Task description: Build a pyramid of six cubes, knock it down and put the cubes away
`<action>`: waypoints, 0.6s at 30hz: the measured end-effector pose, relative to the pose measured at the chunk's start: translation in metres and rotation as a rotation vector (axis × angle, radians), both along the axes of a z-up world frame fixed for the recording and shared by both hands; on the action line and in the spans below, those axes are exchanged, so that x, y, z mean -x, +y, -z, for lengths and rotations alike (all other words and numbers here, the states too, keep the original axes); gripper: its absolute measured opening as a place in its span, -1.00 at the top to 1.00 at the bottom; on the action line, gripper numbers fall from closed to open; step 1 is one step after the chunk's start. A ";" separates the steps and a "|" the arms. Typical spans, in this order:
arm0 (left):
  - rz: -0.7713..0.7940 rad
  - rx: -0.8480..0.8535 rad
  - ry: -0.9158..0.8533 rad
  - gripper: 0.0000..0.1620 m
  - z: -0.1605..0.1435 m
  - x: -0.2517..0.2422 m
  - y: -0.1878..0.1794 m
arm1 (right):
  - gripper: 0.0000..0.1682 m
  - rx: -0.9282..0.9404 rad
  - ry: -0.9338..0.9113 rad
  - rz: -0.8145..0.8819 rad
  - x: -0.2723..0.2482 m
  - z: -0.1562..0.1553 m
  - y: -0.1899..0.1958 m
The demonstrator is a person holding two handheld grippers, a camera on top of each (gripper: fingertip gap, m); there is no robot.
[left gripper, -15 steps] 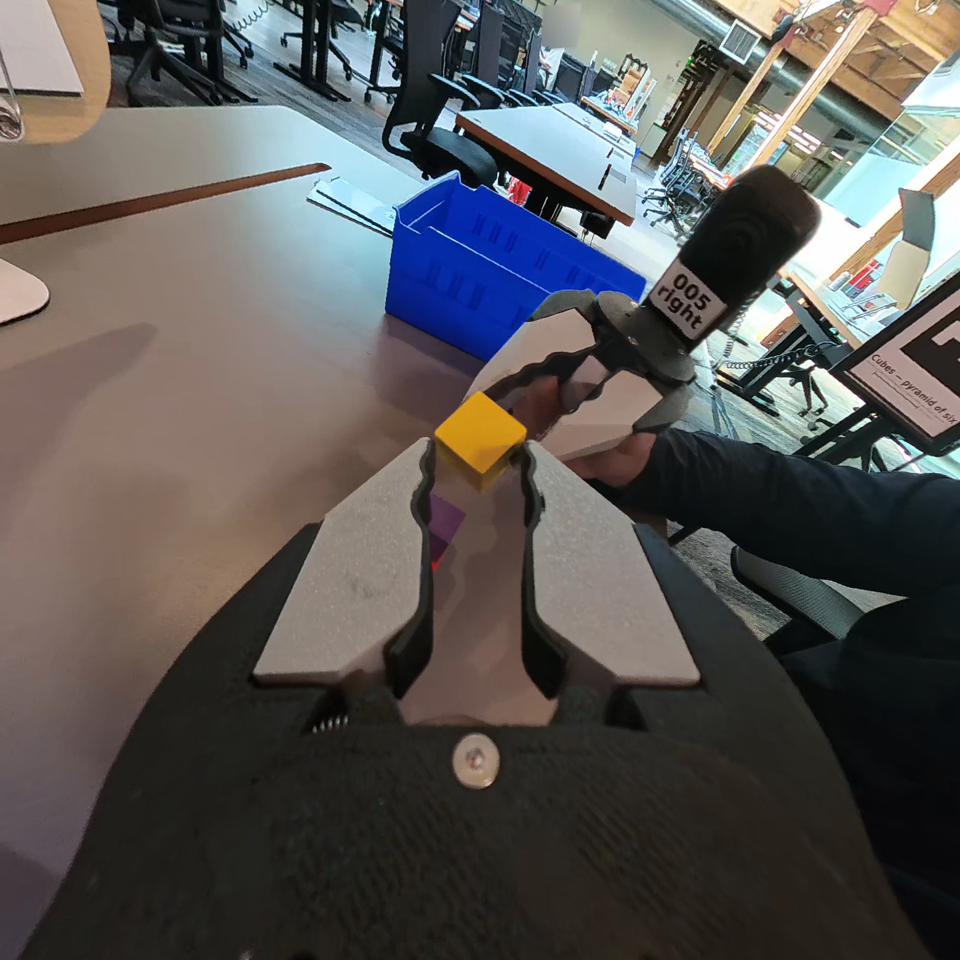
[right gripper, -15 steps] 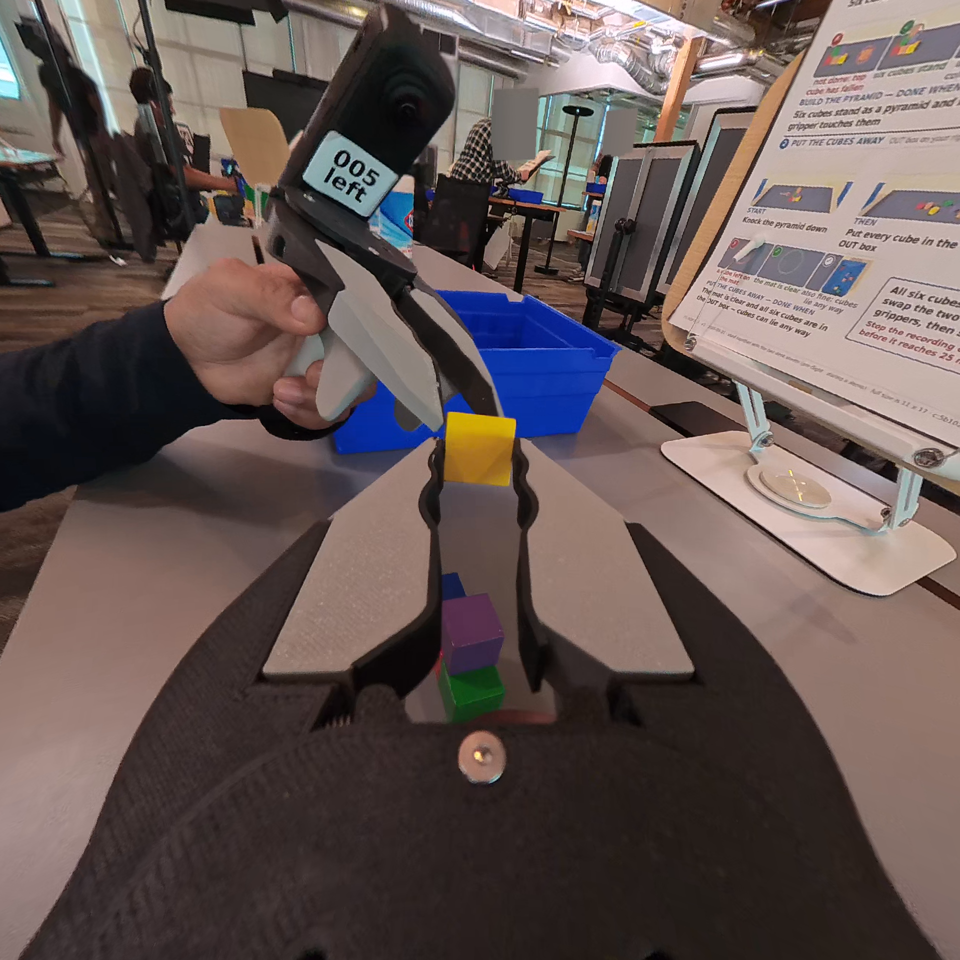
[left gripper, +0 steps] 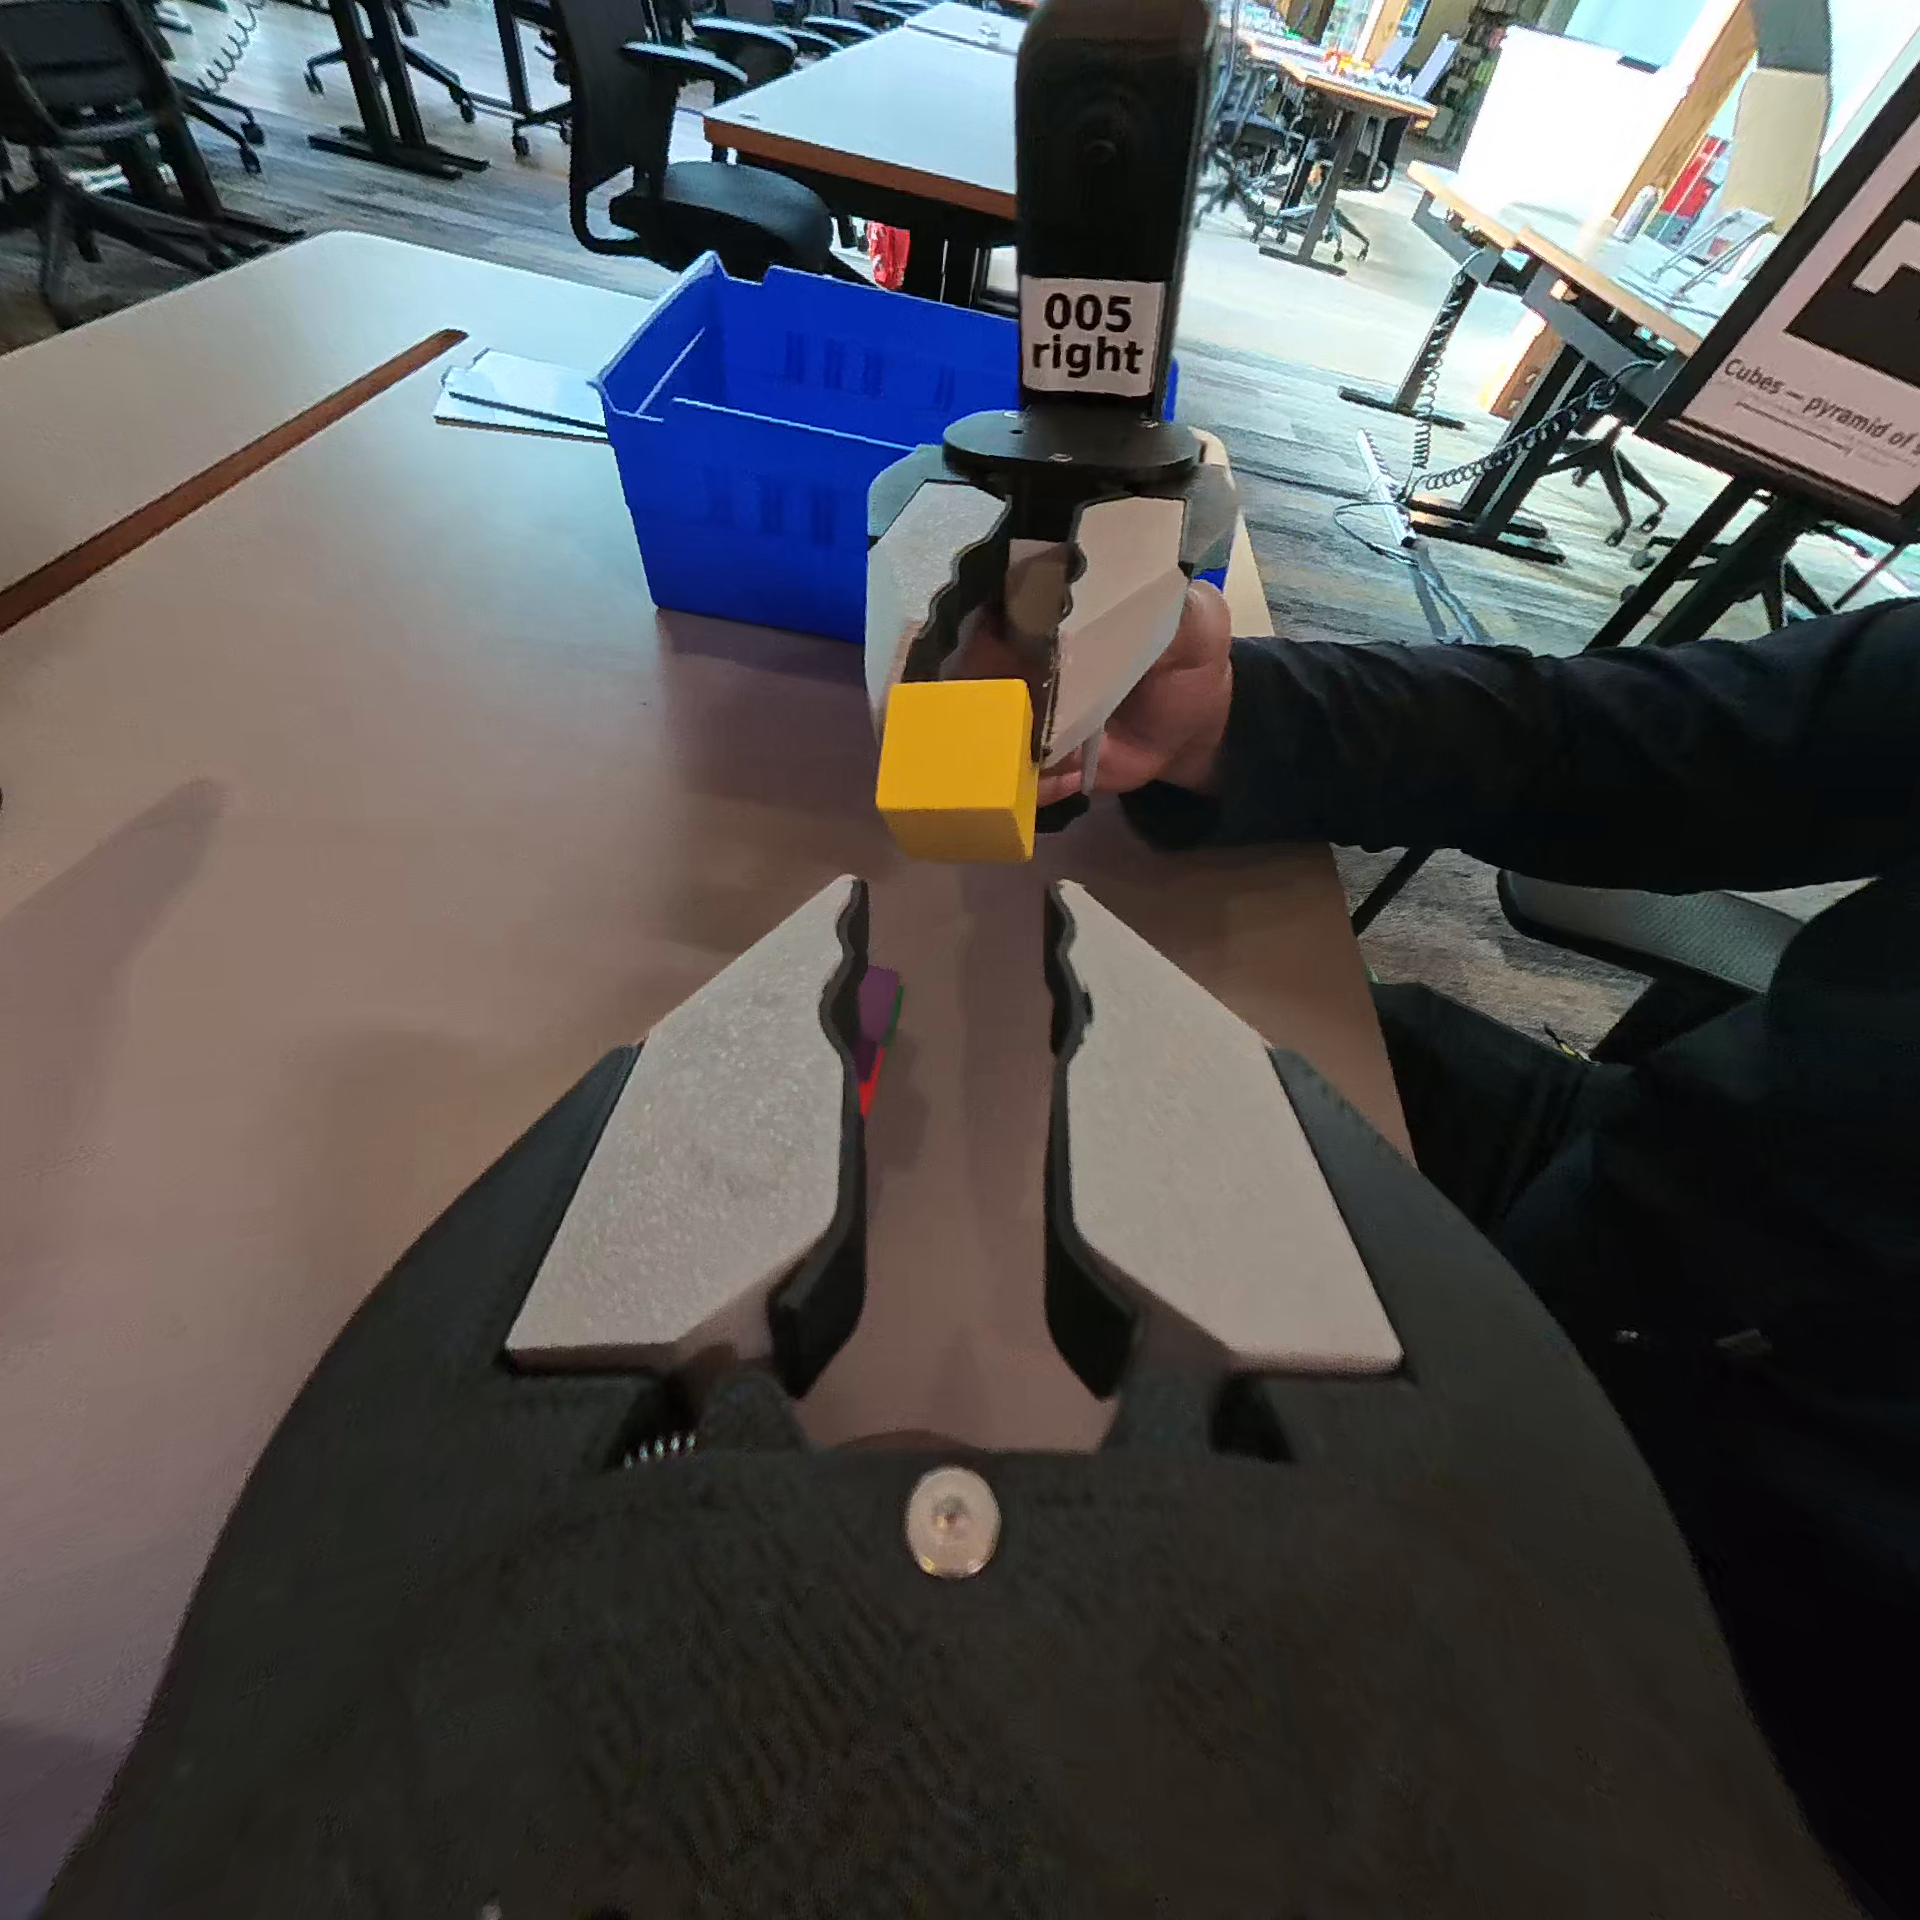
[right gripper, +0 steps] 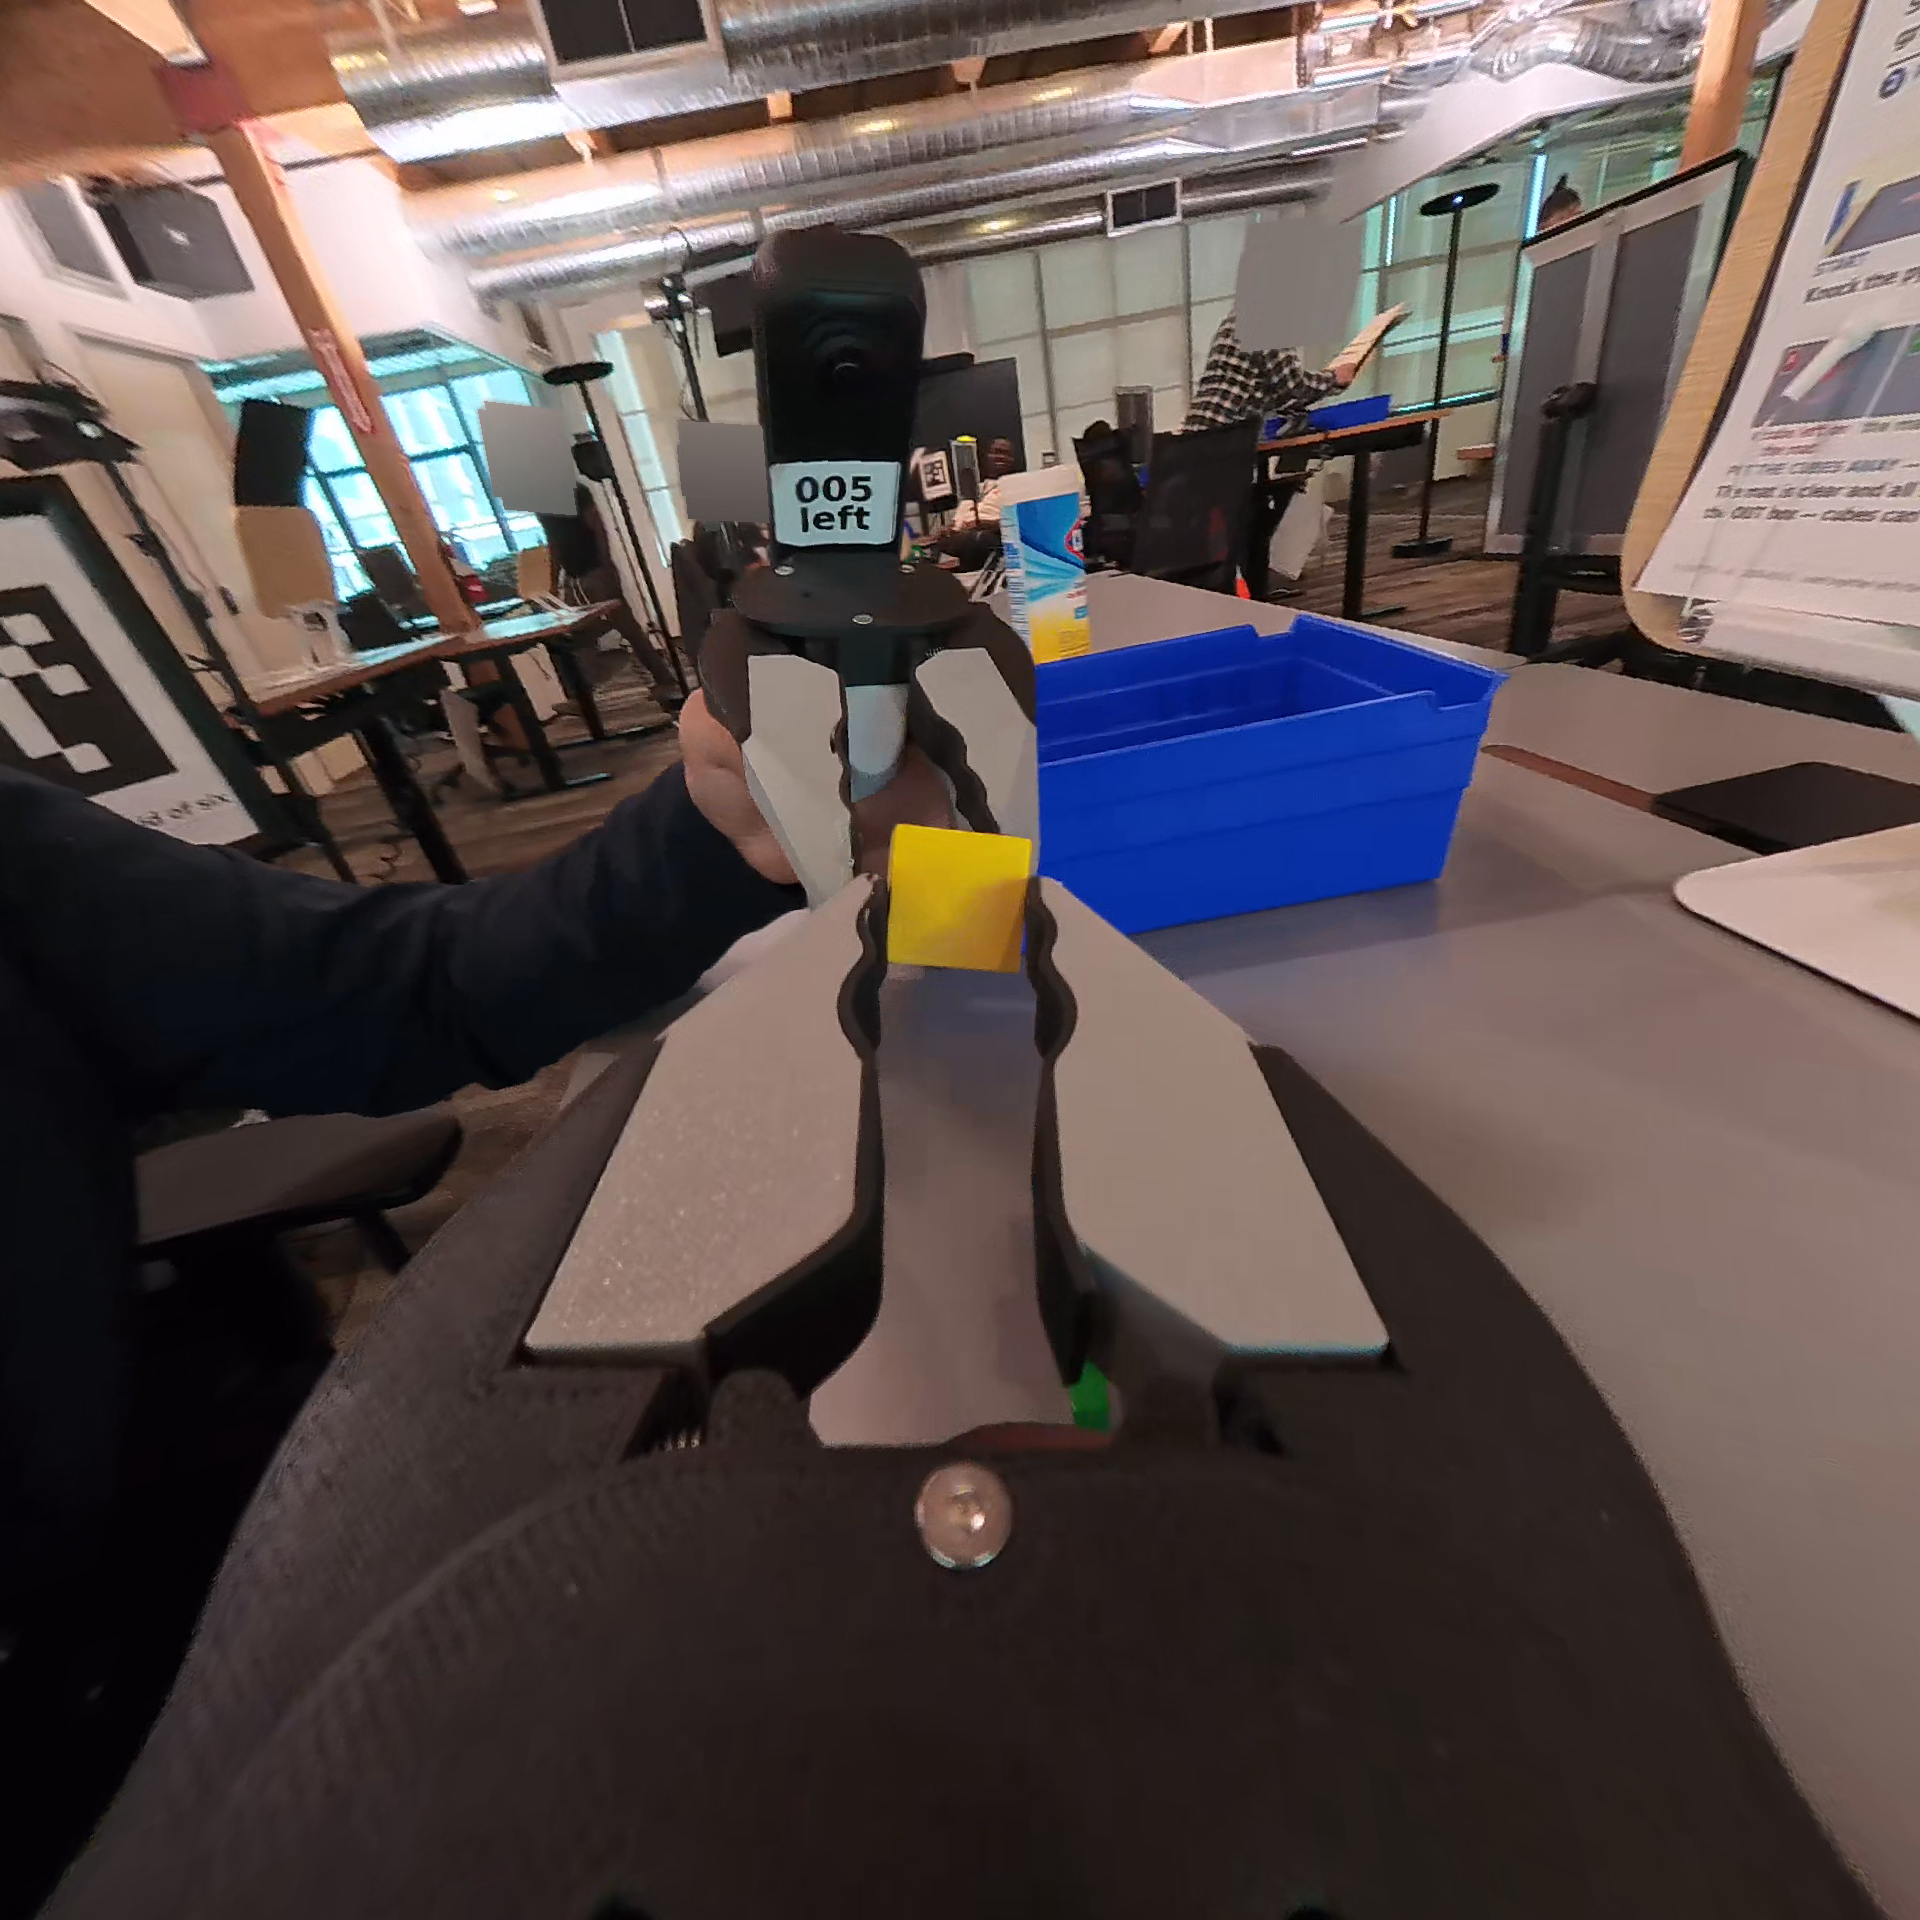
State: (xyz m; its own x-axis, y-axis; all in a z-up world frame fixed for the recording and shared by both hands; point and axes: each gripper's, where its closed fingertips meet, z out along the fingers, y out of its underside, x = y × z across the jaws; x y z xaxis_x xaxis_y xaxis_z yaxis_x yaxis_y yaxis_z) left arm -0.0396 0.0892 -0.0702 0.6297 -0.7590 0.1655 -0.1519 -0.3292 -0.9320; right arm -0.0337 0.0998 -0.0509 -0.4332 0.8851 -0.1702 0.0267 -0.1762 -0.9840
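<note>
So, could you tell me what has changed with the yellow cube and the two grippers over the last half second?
The left gripper has let go of the yellow cube and drawn back, its jaws now open and empty. The right gripper has kept its clamp on the cube and lifted it away from the stack. The blue bin stayed in place.

White printed labels (left gripper: 1087, 335) on right gripper (left gripper: 964, 764) and left gripper (left gripper: 951, 899)

Yellow cube (right gripper: 958, 900) up in the air, pinched at the tips of the right gripper (right gripper: 956, 902), purple cube (left gripper: 876, 997) on red and green ones, mostly hidden, blue box (right gripper: 1257, 769) behind
</note>
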 end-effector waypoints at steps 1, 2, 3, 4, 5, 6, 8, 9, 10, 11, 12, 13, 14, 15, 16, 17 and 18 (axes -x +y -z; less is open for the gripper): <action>0.001 -0.008 0.010 0.61 0.000 -0.001 0.000 | 0.72 0.002 0.001 -0.008 -0.001 0.000 -0.001; 0.000 -0.014 0.017 0.61 0.000 -0.002 -0.001 | 0.72 -0.003 -0.001 -0.011 -0.001 0.000 -0.002; 0.001 -0.020 0.018 0.61 -0.001 -0.002 -0.001 | 0.72 -0.009 -0.004 -0.012 -0.001 0.001 -0.002; 0.002 -0.023 0.017 0.61 -0.002 -0.003 -0.002 | 0.72 -0.015 -0.008 -0.013 0.000 0.002 -0.003; 0.001 -0.024 0.014 0.61 -0.003 -0.003 -0.002 | 0.72 -0.017 -0.010 -0.018 0.000 0.002 -0.004; 0.000 -0.025 0.010 0.61 -0.004 -0.003 -0.002 | 0.72 -0.016 -0.014 -0.025 0.000 0.003 -0.005; 0.010 -0.021 -0.003 0.61 -0.005 -0.004 -0.003 | 0.72 -0.021 -0.020 -0.028 0.000 0.005 -0.006; 0.016 -0.017 -0.007 0.60 -0.005 -0.005 -0.004 | 0.72 -0.027 -0.023 -0.027 0.001 0.006 -0.007; 0.015 -0.014 -0.005 0.60 -0.004 -0.005 -0.003 | 0.72 -0.032 -0.026 -0.027 0.001 0.007 -0.007; 0.015 -0.011 -0.001 0.60 -0.003 -0.005 -0.003 | 0.72 -0.034 -0.029 -0.027 0.002 0.008 -0.008; 0.017 -0.009 0.002 0.59 -0.002 -0.005 -0.004 | 0.72 -0.035 -0.032 -0.029 0.002 0.008 -0.008; 0.018 -0.008 0.003 0.59 -0.002 -0.006 -0.004 | 0.72 -0.036 -0.033 -0.031 0.002 0.008 -0.008; 0.021 -0.008 0.003 0.60 -0.002 -0.006 -0.004 | 0.72 -0.036 -0.034 -0.034 0.002 0.009 -0.009; 0.024 -0.009 -0.002 0.61 -0.003 -0.006 -0.004 | 0.72 -0.036 -0.037 -0.040 0.002 0.009 -0.010; 0.026 -0.009 -0.009 0.61 -0.003 -0.007 -0.005 | 0.72 -0.038 -0.039 -0.044 0.001 0.009 -0.010; 0.026 -0.007 -0.010 0.62 -0.003 -0.006 -0.005 | 0.72 -0.039 -0.038 -0.046 0.001 0.009 -0.011; 0.022 -0.008 -0.008 0.63 -0.003 -0.006 -0.004 | 0.72 -0.039 -0.038 -0.050 0.001 0.009 -0.012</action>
State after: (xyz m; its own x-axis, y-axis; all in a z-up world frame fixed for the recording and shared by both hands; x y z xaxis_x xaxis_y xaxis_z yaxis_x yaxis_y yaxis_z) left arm -0.0336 0.0850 -0.0671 0.6114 -0.7740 0.1646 -0.1516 -0.3187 -0.9356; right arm -0.0347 0.0879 -0.0601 -0.4712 0.8687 -0.1527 0.0715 -0.1349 -0.9883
